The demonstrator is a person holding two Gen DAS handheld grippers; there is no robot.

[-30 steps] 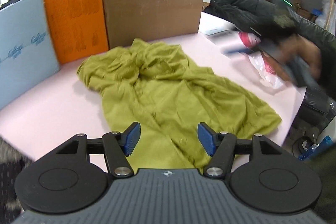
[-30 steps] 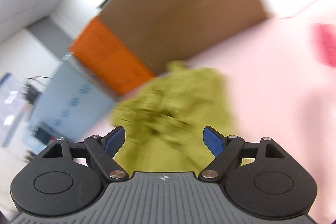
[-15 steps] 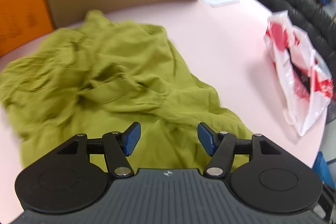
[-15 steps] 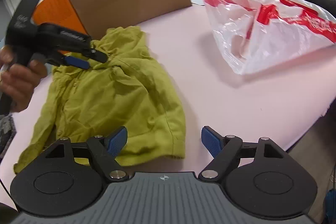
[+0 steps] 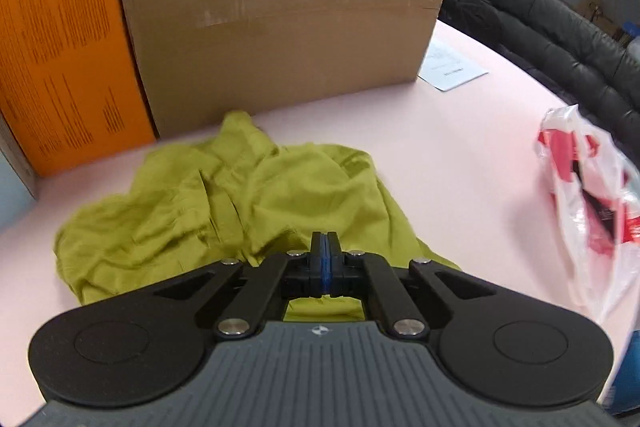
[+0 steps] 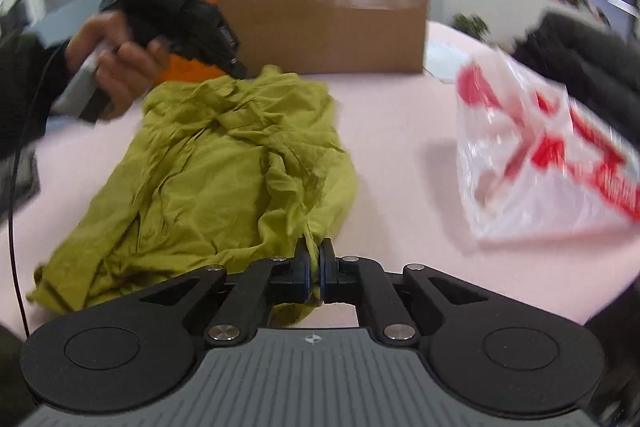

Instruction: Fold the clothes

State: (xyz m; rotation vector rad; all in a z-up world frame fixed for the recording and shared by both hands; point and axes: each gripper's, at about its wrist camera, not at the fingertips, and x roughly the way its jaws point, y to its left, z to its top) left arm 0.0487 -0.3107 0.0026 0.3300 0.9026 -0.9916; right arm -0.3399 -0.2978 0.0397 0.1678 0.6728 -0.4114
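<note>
Green garments: one (image 5: 240, 195), crumpled on the pink surface (image 5: 460, 155)
Hand-held grippers: two, left hand-held gripper (image 5: 325, 259) and right hand-held gripper (image 6: 314, 269)
Cardboard boxes: one (image 5: 280, 7), far
Orange boxes: one (image 5: 60, 59), far left
Plastic bags: one (image 5: 588, 211), right
Paper sheets: one (image 5: 450, 69), far right
Hands: one (image 6: 116, 63)

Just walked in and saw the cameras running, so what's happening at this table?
A person is starting to fold a crumpled olive-green shirt that lies on a pink table, using a hand-held tool in each hand. The right tool is shut on a bunched edge of the shirt nearest the camera. The left tool is also shut, above the shirt, though whether it grips fabric is unclear. A red-and-white plastic bag sits beside the shirt, and a cardboard box stands behind it. No fold has been made yet.
</note>
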